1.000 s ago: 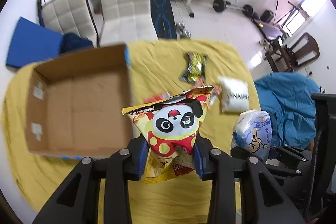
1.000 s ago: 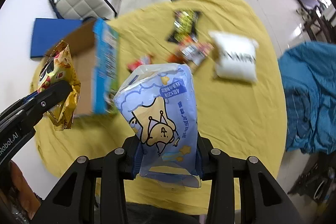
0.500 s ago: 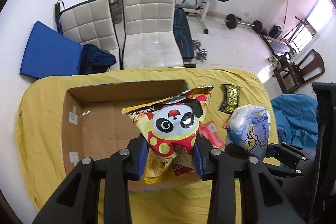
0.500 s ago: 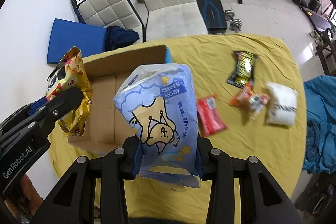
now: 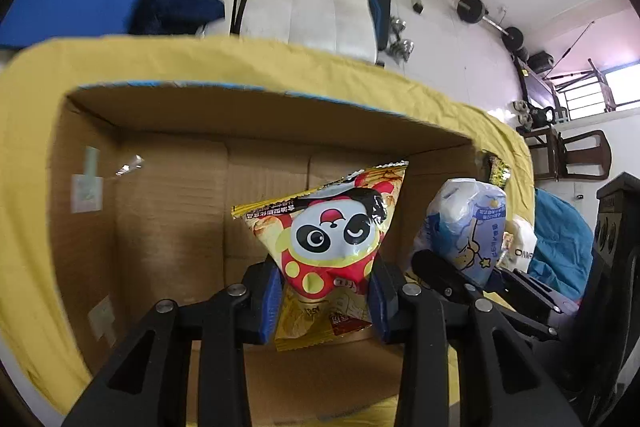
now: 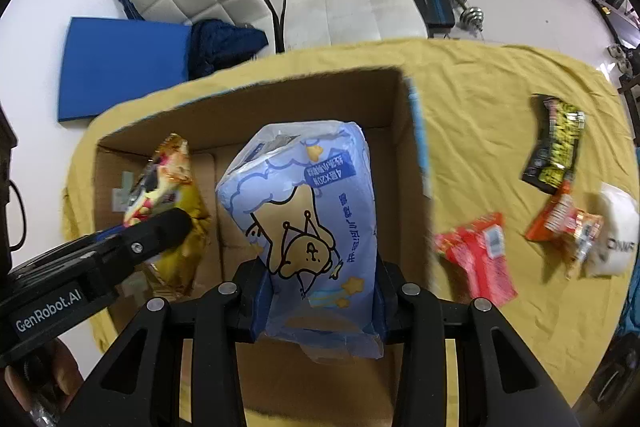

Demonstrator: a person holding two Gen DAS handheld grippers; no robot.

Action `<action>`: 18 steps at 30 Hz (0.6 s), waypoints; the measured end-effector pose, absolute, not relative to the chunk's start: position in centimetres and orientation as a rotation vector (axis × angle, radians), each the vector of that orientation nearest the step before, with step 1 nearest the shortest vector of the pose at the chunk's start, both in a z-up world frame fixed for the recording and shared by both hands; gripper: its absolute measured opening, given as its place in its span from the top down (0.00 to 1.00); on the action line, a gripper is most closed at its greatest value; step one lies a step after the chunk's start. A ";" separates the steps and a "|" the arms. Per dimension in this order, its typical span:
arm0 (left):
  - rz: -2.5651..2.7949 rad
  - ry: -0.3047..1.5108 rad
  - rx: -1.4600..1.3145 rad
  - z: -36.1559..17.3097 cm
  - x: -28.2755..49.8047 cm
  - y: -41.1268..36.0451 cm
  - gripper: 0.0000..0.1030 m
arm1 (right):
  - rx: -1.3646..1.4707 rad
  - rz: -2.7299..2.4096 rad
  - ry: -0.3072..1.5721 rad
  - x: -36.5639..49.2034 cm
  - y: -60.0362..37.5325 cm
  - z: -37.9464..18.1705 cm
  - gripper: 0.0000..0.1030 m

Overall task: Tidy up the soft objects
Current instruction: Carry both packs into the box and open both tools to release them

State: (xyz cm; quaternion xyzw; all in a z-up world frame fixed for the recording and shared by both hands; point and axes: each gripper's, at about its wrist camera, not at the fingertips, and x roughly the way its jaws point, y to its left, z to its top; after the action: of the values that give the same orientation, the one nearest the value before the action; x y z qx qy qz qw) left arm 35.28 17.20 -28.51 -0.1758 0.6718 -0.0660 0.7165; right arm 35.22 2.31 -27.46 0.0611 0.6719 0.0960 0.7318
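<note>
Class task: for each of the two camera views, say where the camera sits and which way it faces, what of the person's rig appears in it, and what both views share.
Left wrist: sits behind the left gripper, looking down into the box; its fingers pinch the panda bag, and the right gripper shows beside it.
Right wrist: sits behind the right gripper, facing box and yellow cloth; it grips the blue pack.
Shared: box, both bags, both grippers.

A table under a rumpled yellow cloth [image 6: 500, 87] fills the middle of the frame. An open cardboard box [image 6: 404, 131] sits on its left half. At right lie a black-and-yellow packet [image 6: 554, 145], a red packet [image 6: 480, 255], an orange packet [image 6: 564, 223] and a white pouch [image 6: 616, 239]
</note>
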 end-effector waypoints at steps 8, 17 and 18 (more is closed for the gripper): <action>-0.157 1.568 -0.387 -33.2 38.0 17.9 0.68 | 0.089 0.189 1.529 37.6 4.6 -32.2 0.59; -0.219 1.616 -0.445 -35.9 38.6 18.5 0.67 | 0.068 0.176 1.571 39.0 6.0 -35.4 0.54; -0.222 1.622 -0.449 -36.1 38.6 18.5 0.67 | 0.068 0.171 1.569 39.2 6.1 -35.6 0.53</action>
State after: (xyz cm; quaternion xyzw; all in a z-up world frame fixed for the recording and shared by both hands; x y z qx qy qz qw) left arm 38.55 18.47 -36.10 -0.1984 0.7170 -0.0980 0.6610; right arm 39.20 6.09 -35.64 0.0308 0.7054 0.0770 0.7039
